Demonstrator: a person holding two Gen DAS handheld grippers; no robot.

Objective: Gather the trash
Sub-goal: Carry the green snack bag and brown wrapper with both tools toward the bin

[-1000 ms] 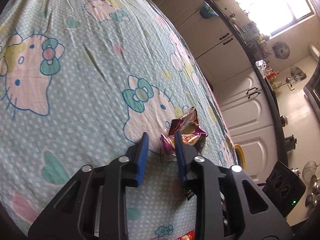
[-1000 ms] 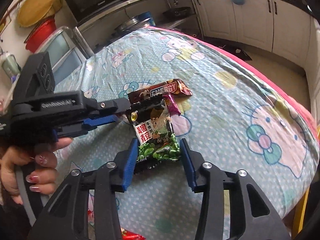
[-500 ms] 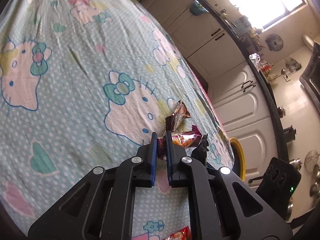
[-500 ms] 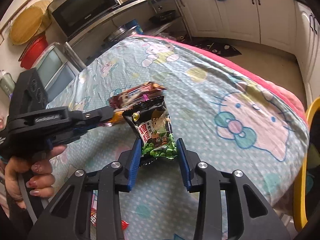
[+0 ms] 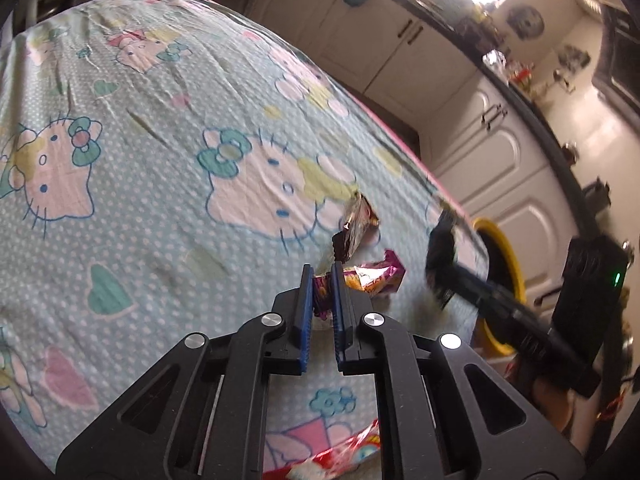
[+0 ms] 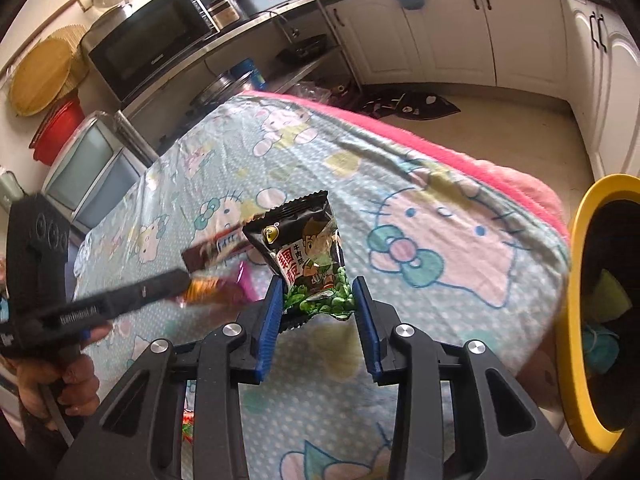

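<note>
My left gripper (image 5: pixel 321 280) is shut on a pink and orange wrapper (image 5: pixel 374 277) and holds it just above the Hello Kitty cloth (image 5: pixel 160 168). The same wrapper (image 6: pixel 216 287) shows blurred in the right wrist view. A brown snack wrapper (image 5: pixel 357 229) lies on the cloth just beyond; it also shows in the right wrist view (image 6: pixel 218 249). My right gripper (image 6: pixel 317 294) is shut on a black and green pea packet (image 6: pixel 310 256) and holds it raised. A yellow-rimmed bin (image 6: pixel 580 300) stands at the right, off the table edge.
A red wrapper (image 5: pixel 336 456) lies at the near edge of the cloth under the left gripper. White kitchen cabinets (image 6: pixel 460 28) line the far wall. A microwave (image 6: pixel 148 44) and a red bucket (image 6: pixel 56 132) stand behind the table. Green and blue things (image 6: pixel 604 320) lie inside the bin.
My left gripper closed on the pink and orange wrapper and lifted it. My right gripper closed on the pea packet and carried it right toward the yellow bin.
</note>
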